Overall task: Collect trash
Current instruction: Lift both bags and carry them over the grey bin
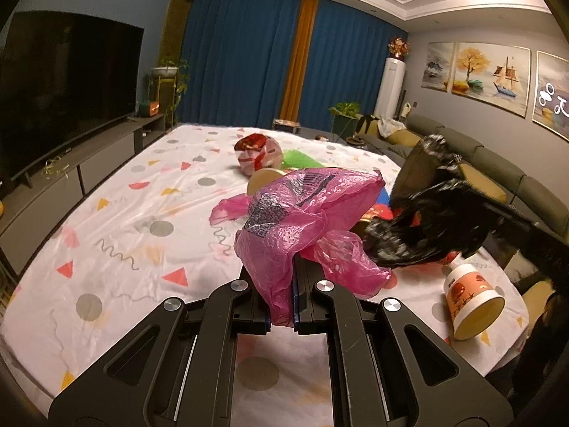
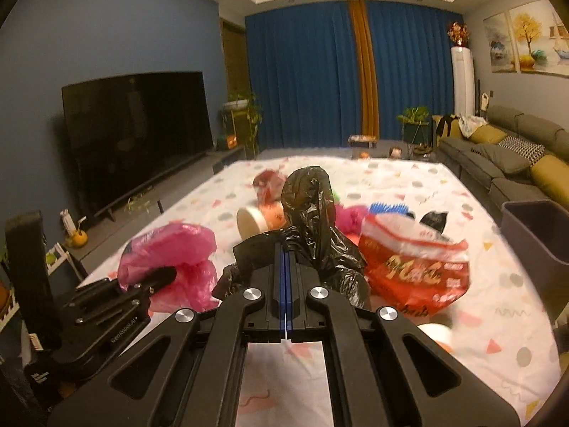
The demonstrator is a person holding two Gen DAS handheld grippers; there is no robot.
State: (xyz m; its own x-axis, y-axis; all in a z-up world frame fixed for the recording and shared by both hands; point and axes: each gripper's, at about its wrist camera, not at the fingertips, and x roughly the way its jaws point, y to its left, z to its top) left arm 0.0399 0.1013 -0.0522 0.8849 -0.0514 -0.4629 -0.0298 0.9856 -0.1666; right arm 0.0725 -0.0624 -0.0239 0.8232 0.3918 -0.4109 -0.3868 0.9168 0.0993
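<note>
My left fingers (image 1: 295, 267) are pinched tight on a pink plastic bag (image 1: 302, 210), which bulges up and forward from their tips. My right fingers (image 2: 285, 252) are clamped on a black plastic bag (image 2: 313, 213) that stands up just past them. Both hang above the surface (image 1: 117, 213), spread with a white cloth of triangles and dots. On it lie a paper cup (image 1: 469, 302) on its side and a red snack wrapper (image 2: 416, 270). A dark television (image 2: 135, 135) and blue curtains (image 2: 306, 71) stand behind.
</note>
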